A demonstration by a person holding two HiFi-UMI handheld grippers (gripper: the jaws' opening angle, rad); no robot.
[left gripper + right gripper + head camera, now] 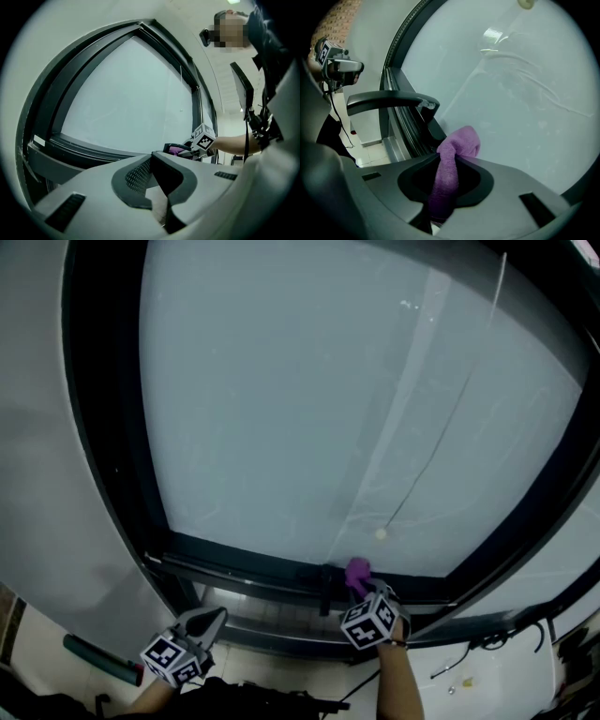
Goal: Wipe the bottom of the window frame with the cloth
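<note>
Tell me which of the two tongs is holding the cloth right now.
The right tongs, closed on the purple cloth at the window frame's bottom rail. The left tongs are shut on nothing, off to the side.

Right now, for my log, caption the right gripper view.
Right gripper shut on a purple cloth, bunched end beside the dark window frame.
</note>
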